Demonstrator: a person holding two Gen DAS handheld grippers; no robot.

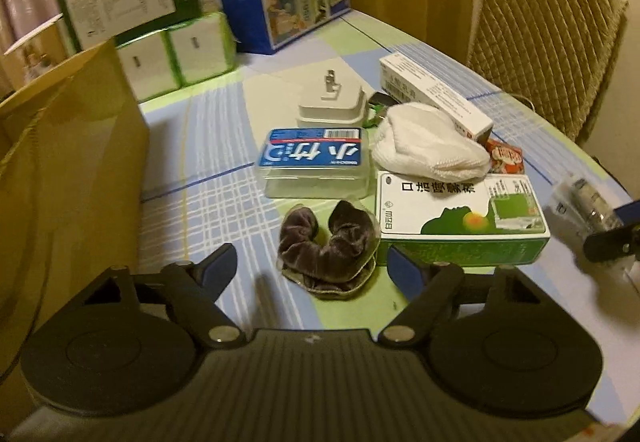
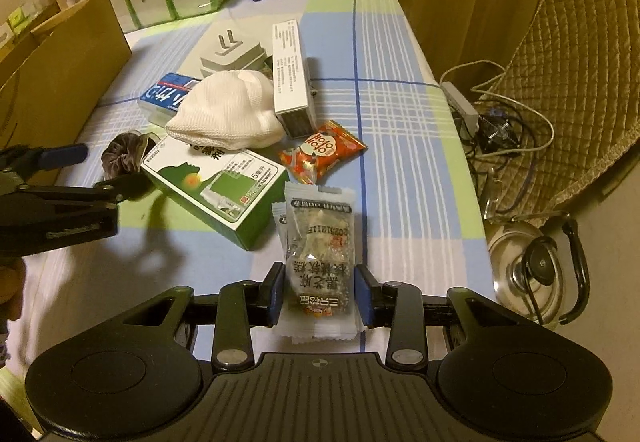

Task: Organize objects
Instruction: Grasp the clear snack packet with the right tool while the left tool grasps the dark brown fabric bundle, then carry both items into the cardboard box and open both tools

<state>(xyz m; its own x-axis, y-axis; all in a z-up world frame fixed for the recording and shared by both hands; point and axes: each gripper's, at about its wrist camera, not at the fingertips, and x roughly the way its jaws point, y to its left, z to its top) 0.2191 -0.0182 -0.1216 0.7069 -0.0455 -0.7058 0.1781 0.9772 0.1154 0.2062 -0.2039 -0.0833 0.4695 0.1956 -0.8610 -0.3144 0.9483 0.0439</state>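
My left gripper (image 1: pixel 312 266) is open and low over the checked tablecloth (image 1: pixel 208 202). A grey-brown velvet scrunchie (image 1: pixel 328 250) lies just ahead of it, between the two fingers and touching neither. My right gripper (image 2: pixel 320 282) is shut on a clear snack packet (image 2: pixel 320 238) with dark print, held above the table near its front edge. In the right wrist view the left gripper (image 2: pixel 100 170) enters from the left beside the scrunchie (image 2: pixel 120 158). In the left wrist view the held snack packet (image 1: pixel 588 202) shows blurred at the far right.
Clustered mid-table are a green medicine box (image 2: pixel 216 186), red snack packet (image 2: pixel 322 154), white knitted cloth (image 2: pixel 224 110), long white box (image 2: pixel 290 74), white plug adapter (image 2: pixel 232 54) and blue-labelled clear case (image 1: pixel 314 162). An open cardboard box (image 1: pixel 72 146) stands left. Kettle (image 2: pixel 532 262), cables (image 2: pixel 492 122) and chair (image 2: pixel 580 82) are right.
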